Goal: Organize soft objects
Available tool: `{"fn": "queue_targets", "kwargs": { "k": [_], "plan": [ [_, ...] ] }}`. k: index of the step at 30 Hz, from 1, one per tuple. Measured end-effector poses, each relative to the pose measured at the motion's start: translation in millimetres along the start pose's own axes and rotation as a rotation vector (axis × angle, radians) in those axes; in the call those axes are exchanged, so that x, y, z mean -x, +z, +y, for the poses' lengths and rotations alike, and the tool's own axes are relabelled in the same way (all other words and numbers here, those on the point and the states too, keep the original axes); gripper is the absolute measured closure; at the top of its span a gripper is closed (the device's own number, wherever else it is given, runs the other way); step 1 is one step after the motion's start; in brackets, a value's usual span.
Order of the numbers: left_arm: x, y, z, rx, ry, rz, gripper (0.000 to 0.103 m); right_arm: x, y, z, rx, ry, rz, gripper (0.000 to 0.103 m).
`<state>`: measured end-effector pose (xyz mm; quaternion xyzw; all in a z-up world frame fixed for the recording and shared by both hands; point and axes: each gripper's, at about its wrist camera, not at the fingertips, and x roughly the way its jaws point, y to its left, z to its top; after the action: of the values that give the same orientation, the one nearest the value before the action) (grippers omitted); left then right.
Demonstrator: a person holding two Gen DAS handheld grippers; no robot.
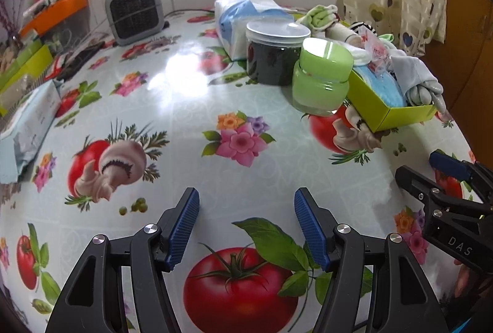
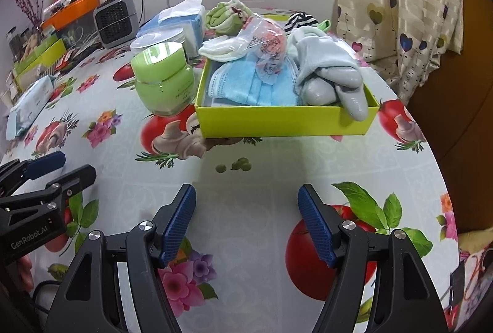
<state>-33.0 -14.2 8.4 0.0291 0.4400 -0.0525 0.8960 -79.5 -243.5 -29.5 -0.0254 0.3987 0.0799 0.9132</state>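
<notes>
A lime green box stands on the table ahead of my right gripper. In it lie blue face masks, a grey sock, a white cloth and a plastic bag with something red. A green-and-white folded cloth and a striped cloth lie behind the box. The box also shows in the left wrist view, far right of my left gripper. Both grippers are open and empty, hovering over the table.
A green jar and a clear-lidded dark jar stand left of the box. A blue tissue pack, a grey heater, an orange-lidded bin and a pale packet sit further left. A curtain hangs at right.
</notes>
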Motion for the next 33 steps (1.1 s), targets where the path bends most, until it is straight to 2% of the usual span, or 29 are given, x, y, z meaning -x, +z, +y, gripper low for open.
{"fn": "queue_targets", "kwargs": {
  "k": [6, 18, 24, 28, 33],
  "plan": [
    [-1, 0, -2, 0.005, -0.004, -0.014, 0.036, -3, 1, 5, 0.021, -0.006, 0.015, 0.024],
    [-4, 2, -4, 0.021, -0.002, -0.008, 0.027, -10, 9, 1, -0.006, -0.03, 0.034, 0.019],
    [-8, 2, -7, 0.008, -0.003, 0.008, 0.012, -11, 9, 0, -0.008, -0.029, 0.035, 0.017],
    [-8, 2, -7, 0.008, -0.002, 0.009, 0.011, -12, 10, -1, -0.012, -0.03, 0.038, 0.015],
    [-8, 2, -7, 0.01, -0.003, 0.009, 0.011, -13, 10, -3, -0.021, -0.034, 0.048, 0.006]
  ]
}}
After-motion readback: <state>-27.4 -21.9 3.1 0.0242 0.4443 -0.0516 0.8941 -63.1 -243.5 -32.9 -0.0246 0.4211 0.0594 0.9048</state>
